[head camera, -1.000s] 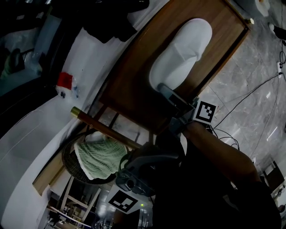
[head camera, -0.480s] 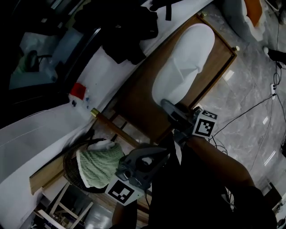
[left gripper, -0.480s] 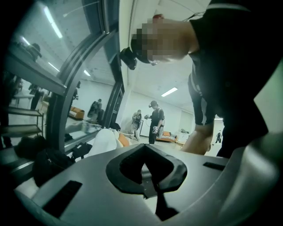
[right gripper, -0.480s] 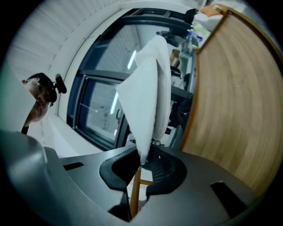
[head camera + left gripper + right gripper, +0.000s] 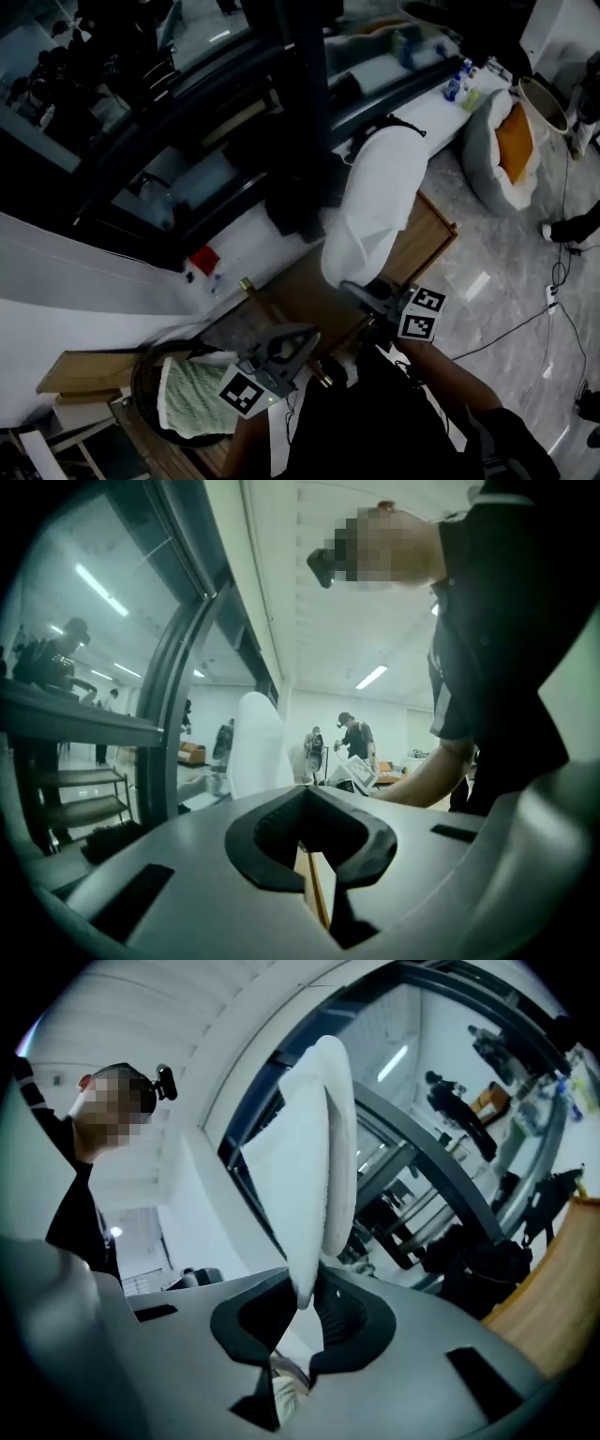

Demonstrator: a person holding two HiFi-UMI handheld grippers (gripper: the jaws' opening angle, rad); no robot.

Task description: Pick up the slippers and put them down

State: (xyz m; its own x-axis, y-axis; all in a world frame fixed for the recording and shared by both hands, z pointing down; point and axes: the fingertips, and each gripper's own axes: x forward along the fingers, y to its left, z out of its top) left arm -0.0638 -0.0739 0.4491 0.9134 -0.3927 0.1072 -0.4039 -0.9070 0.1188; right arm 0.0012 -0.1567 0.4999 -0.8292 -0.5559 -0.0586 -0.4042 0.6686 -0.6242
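Standing on end in right tongs point(image 5: 298, 1305), slipper point(image 5: 314, 1147) points up, possibly heel-first.

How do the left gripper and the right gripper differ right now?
The right gripper is clamped on the white slipper, which sticks out past its jaws; the left gripper has its jaws together on nothing. In the head view the right gripper sits over the wooden table, the left gripper lower, by the basket of green cloth. Both carry a marker cube.

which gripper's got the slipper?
The right gripper, jaws clamped on the white slipper; the left gripper is shut with nothing between its jaws.
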